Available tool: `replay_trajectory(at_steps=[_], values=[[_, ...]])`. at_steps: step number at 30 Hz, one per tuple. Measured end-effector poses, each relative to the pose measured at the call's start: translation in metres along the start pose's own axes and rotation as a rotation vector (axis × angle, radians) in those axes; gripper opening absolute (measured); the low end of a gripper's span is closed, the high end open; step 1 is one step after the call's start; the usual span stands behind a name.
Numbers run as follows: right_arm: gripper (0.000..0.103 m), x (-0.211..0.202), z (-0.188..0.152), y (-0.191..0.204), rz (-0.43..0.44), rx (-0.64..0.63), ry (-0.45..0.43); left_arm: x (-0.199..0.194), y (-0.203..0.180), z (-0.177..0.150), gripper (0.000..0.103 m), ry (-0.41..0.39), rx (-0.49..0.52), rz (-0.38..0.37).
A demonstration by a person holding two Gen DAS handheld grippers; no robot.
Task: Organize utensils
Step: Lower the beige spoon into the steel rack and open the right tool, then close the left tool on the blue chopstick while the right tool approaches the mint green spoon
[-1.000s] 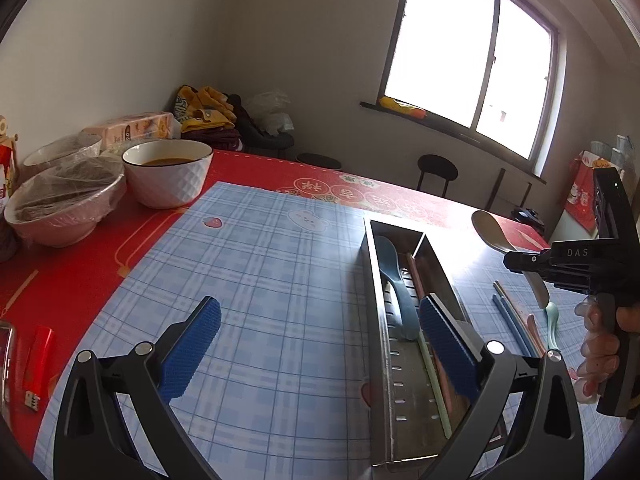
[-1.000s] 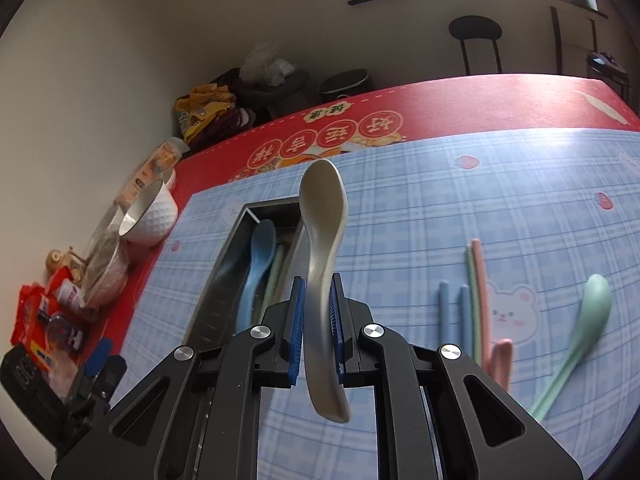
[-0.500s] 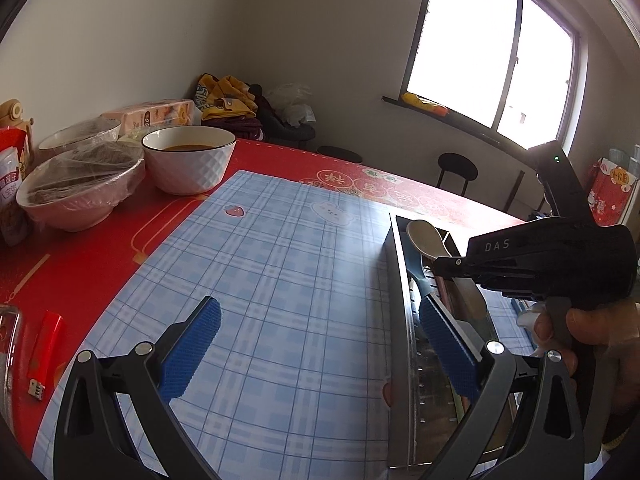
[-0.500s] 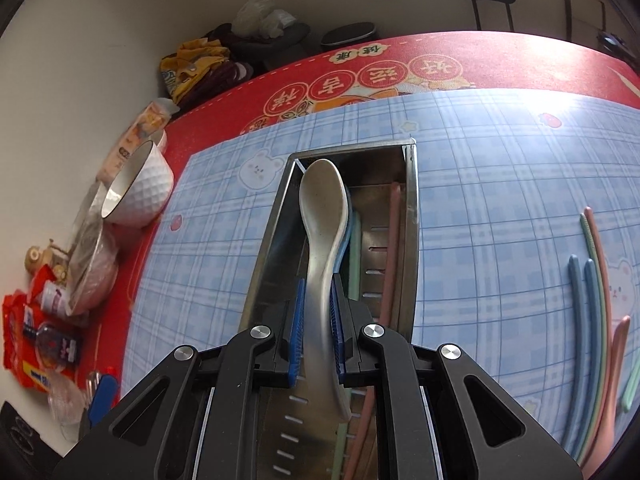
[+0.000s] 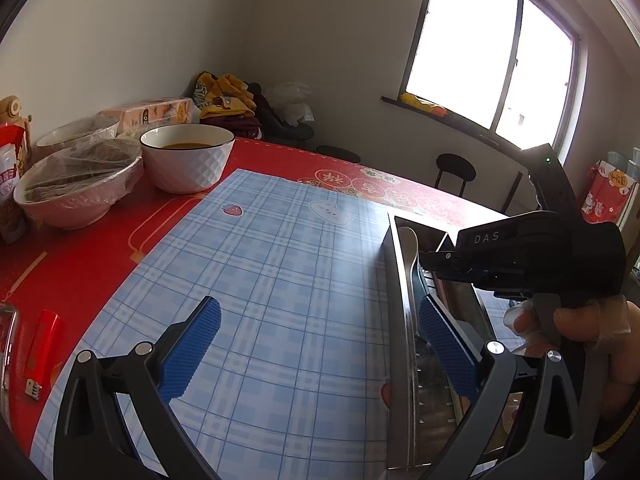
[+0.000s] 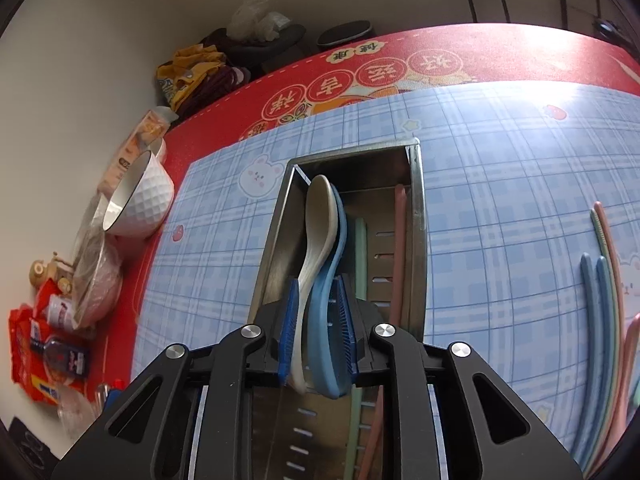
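Note:
A steel utensil tray [image 6: 418, 208] lies on the blue plaid mat; it also shows in the left wrist view [image 5: 398, 280]. My right gripper [image 6: 318, 332] sits low inside the tray, its jaws parted around a beige spoon [image 6: 318, 216] that leans on a blue spoon [image 6: 326, 320]. The beige spoon's bowl shows in the left wrist view [image 5: 408, 240]. A green chopstick [image 6: 361, 248] and a pink chopstick [image 6: 399, 240] lie in the tray. My left gripper [image 5: 316, 344] is open and empty, hovering over the mat with its right finger at the tray's left wall.
Blue, green and pink chopsticks [image 6: 600, 280] and a pink spoon handle [image 6: 630, 344] lie on the mat right of the tray. A white bowl of soup [image 5: 187, 158] and wrapped bowls [image 5: 80, 184] stand at the left on the red tablecloth. A red lighter [image 5: 42, 354] lies near the left edge.
My right gripper carried the beige spoon from above the mat down into the tray, and its jaws have parted. The spoon now rests against the blue spoon. The left gripper shifted slightly.

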State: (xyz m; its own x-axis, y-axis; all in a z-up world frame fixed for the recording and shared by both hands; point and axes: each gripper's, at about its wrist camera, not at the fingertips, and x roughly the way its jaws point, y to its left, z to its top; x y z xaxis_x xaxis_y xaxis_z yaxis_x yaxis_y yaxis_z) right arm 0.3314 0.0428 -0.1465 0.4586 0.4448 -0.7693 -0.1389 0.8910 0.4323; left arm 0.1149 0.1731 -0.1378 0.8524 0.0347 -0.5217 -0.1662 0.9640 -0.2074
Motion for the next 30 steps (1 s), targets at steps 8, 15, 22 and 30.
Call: replay_trajectory(at_steps=[8, 15, 22, 30], values=[[0.047, -0.063, -0.018, -0.029, -0.074, -0.288, -0.235, 0.0, -0.006, -0.002, 0.097, -0.011, 0.024, -0.003], [0.047, -0.106, -0.03, -0.095, -0.068, -0.391, -0.293, 0.005, -0.01, -0.002, 0.097, -0.002, 0.049, -0.012], [0.047, -0.138, -0.032, -0.162, -0.058, -0.373, -0.361, 0.007, -0.002, -0.001, 0.097, 0.001, 0.003, 0.037], [0.047, -0.146, -0.024, -0.217, -0.1, -0.153, -0.364, -0.042, -0.062, 0.017, 0.097, -0.075, 0.022, 0.076]])
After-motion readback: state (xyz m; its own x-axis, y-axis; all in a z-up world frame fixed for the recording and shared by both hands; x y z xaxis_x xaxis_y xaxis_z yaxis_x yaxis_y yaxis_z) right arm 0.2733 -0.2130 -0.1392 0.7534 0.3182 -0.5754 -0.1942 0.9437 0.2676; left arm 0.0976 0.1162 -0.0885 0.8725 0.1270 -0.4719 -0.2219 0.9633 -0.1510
